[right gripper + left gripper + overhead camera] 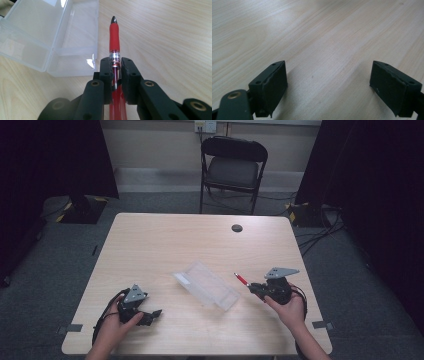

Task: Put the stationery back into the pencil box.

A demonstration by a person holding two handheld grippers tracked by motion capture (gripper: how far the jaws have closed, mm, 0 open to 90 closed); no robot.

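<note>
Over the wooden table [165, 240], right gripper [116, 72] fingers clamp a red pen [114, 35]; left gripper [328, 82] fingers gape.

- Table [165, 240]: we record a light wood-grain top with a small dark round spot [237, 228] near its far edge.
- Folding chair [233, 165]: black frame, grey seat, standing beyond the table's far side, facing us.
- Floor [45, 270]: grey carpet, with cables [320, 232] trailing at the right.
- Dark curtains [50, 155] hang at both sides; we note a wall outlet [205, 126] above the chair.
</note>
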